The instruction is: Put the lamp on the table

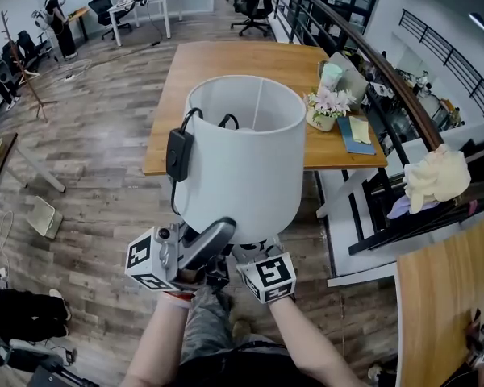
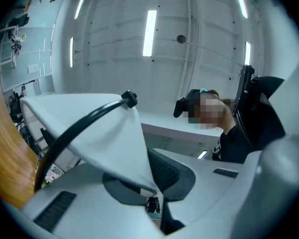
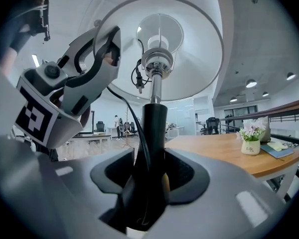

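A person stands holding a lamp point(image 1: 240, 156) off the floor with both grippers, short of the table point(image 1: 226, 69).

The right gripper point(image 1: 260, 258) has its jaws closed on the black stem point(image 3: 154, 126) under the shade, and the cord point(image 3: 139, 133) runs down between them too. The left gripper point(image 1: 200, 252) pinches the lower rim of the white shade point(image 2: 107, 133), which fills the gap between its pads. A black switch point(image 1: 178, 155) hangs on the cord against the shade's left side. The lamp is upright and its open top faces the head camera.

Wood plank floor point(image 1: 97, 216) lies under the lamp. The table's near edge sits just behind the shade.

On the table's right end stand a pot of pink flowers point(image 1: 327, 107), a blue book point(image 1: 355, 134) beside it and a pale cup point(image 1: 331, 75) behind.

Farther back are office chairs point(image 1: 254, 2), a white desk point(image 1: 149, 2), a coat stand point(image 1: 20, 63) and a person point(image 1: 56, 14) at the far left.
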A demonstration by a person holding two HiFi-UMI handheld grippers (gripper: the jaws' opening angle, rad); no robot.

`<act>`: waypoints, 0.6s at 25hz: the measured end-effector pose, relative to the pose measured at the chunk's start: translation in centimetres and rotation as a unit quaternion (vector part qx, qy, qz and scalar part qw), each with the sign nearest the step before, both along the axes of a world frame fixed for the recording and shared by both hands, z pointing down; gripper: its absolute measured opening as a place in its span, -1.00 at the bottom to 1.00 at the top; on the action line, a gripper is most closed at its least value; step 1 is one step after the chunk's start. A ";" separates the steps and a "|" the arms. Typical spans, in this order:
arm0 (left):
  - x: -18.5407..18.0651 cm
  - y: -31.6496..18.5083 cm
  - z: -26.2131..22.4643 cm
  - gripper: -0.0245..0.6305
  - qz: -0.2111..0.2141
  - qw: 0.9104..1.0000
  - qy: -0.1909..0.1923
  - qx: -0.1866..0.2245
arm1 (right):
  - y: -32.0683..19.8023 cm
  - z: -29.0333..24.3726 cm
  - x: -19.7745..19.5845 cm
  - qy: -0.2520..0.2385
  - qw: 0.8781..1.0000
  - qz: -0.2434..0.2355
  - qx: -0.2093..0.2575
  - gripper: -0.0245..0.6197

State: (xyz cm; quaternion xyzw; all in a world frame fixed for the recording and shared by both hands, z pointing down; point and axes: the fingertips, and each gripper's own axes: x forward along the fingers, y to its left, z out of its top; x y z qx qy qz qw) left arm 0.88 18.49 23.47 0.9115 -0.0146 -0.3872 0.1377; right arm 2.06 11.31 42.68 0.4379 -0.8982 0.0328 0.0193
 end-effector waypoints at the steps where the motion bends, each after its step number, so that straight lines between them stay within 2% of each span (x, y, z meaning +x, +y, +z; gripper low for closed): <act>1: -0.2 -1.1 0.0 -0.91 0.003 1.000 -0.001 0.000 | -1.2 0.0 -0.2 -0.001 1.000 0.002 -0.001 -0.31; 15: -4.8 -16.9 0.5 -0.91 0.034 0.999 -0.004 -0.027 | -16.0 0.8 -4.5 -0.001 0.999 0.030 -0.022 -0.31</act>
